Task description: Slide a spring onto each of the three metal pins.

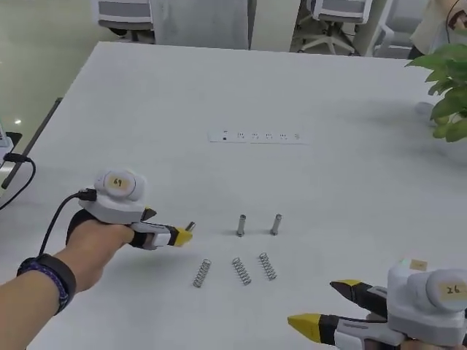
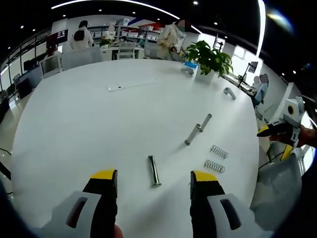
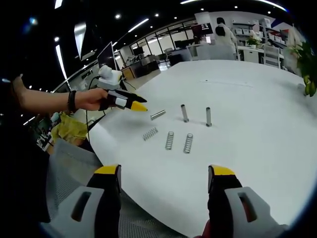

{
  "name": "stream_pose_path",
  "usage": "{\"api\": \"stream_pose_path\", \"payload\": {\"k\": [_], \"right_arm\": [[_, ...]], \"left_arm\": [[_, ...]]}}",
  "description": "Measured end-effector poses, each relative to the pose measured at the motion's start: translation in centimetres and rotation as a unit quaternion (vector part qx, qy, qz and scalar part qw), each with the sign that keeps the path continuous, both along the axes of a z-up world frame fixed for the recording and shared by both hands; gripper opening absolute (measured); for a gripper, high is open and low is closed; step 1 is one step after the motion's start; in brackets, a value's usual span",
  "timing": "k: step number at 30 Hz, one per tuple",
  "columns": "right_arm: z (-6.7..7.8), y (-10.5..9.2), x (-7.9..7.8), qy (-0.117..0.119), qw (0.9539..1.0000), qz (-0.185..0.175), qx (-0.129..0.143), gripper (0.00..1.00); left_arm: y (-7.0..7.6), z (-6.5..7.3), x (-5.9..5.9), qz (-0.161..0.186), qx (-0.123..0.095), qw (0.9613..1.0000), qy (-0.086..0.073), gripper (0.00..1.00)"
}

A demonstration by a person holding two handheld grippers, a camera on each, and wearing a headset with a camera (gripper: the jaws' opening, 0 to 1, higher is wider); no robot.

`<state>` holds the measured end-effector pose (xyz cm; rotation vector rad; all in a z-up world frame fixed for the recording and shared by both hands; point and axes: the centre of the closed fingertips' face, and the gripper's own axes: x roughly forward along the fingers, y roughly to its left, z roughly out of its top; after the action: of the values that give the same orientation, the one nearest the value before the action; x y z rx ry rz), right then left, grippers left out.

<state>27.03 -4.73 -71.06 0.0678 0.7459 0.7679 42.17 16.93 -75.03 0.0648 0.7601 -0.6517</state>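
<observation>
Noting our left gripper (image 1: pixel 181 235) centre left, jaws apart, empty, one pin (image 1: pixel 190 227) lying just off its tips, two upright pins (image 1: pixel 241 225) at centre, three springs (image 1: pixel 241 270) below them, our right gripper (image 1: pixel 321 303) lower right, agape, empty

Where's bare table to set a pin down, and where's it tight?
Free: the stretch between the socket strip and the two upright pins, and right of them toward the plant. Crowded: pins, three springs and the lying pin by the left hand-held gripper.

Left claw (image 1: pixel 181 235), right claw (image 1: pixel 321 302), jaws parted.
</observation>
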Motion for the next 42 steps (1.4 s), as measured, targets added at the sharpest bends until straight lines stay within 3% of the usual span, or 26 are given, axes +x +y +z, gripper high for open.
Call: {"api": "stream_pose_path", "payload": {"k": [25, 37, 42], "right_arm": [[-0.1, -0.3, 0.0, 0.004, 1.0, -0.005, 0.0, 0.69], [0.0, 0.0, 0.0, 0.004, 1.0, -0.002, 0.0, 0.68], [0.0, -0.3, 0.0, 0.003, 1.0, -0.004, 0.0, 0.68]], "left_arm": [[-1.0, -2.9, 0.6, -0.006, 0.02, 0.9992, 0.033, 0.3], [-1.2, -4.3, 0.9, -0.012, 0.032, 0.9984, 0.046, 0.13], [-1.6, -4.8, 0.7, -0.02, 0.046, 0.9973, 0.055, 0.09]]}}
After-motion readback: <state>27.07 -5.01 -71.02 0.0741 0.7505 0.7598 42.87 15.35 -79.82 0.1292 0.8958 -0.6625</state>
